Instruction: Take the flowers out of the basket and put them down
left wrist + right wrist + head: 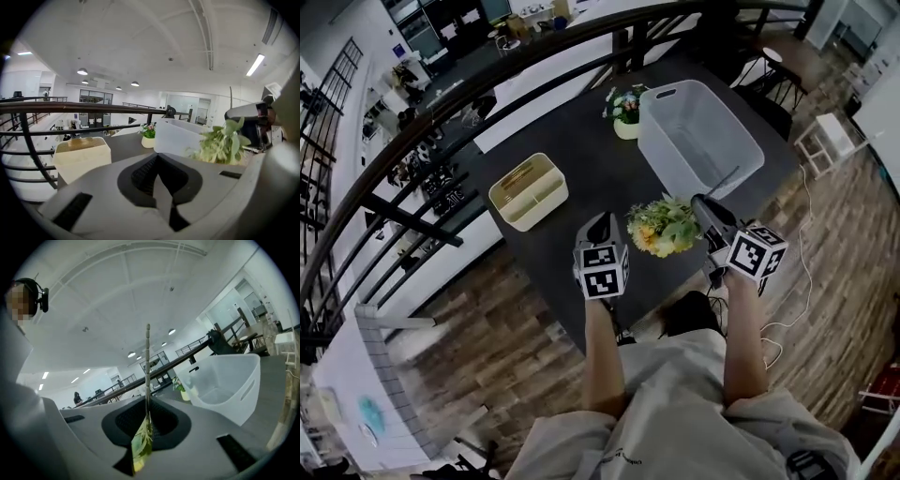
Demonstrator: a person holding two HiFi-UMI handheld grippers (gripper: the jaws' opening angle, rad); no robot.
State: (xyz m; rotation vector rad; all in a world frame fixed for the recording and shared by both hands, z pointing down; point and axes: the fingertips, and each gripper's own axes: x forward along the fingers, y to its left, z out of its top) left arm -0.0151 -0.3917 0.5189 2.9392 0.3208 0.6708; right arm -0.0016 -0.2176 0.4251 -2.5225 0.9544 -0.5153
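Over the near edge of the table (572,141), clear of the basket (698,131), we hold the flowers (664,228) in the right claw (701,204), which is clamped on their stem (147,362). The bunch lies crosswise, its leafy end toward the left claw (600,225) and its cut end toward the basket. The left claw is closed on nothing, just beside the bunch. We judge that setting down falls to the right claw.

Cream caddy (528,191) on dark tbl (581,150), nr left edge; blk railing (70,107) beyond.
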